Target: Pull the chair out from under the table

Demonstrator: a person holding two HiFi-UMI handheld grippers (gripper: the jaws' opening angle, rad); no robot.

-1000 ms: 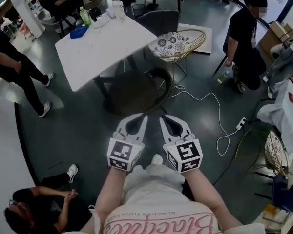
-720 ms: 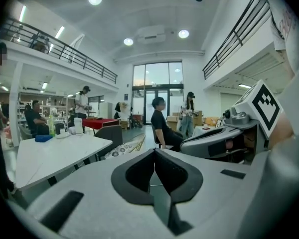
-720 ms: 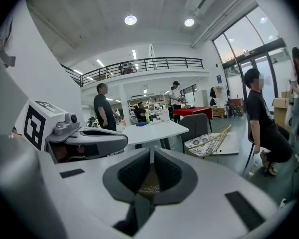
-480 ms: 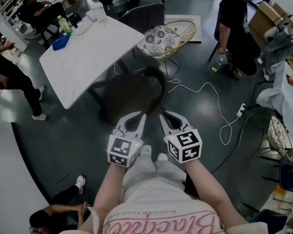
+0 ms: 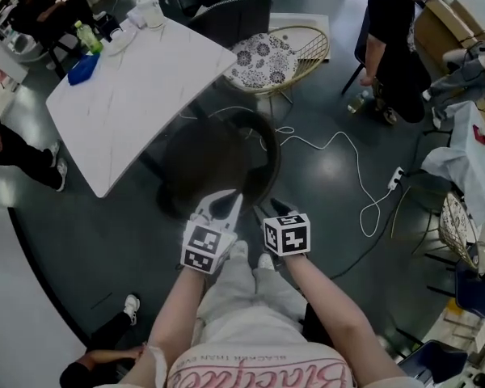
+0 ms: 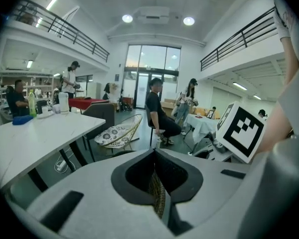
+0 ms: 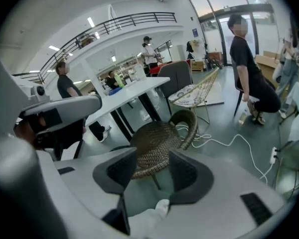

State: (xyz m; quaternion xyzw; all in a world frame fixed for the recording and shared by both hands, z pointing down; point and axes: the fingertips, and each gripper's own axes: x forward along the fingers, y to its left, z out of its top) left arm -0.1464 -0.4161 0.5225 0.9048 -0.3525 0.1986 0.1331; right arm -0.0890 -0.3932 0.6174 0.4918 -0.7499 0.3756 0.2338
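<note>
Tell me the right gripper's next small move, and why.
Probably ease the right gripper forward and down until its jaws straddle the near rim of the wicker chair. The jaws are opening with nothing between them, the chair stands just ahead of them, and it sits close against the white table, not yet pulled out.

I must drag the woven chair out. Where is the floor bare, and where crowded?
Bare floor lies near-left of the woven chair, bordered by the white table. Crowded on its right: a white cable, with a cushioned wire chair behind.
</note>
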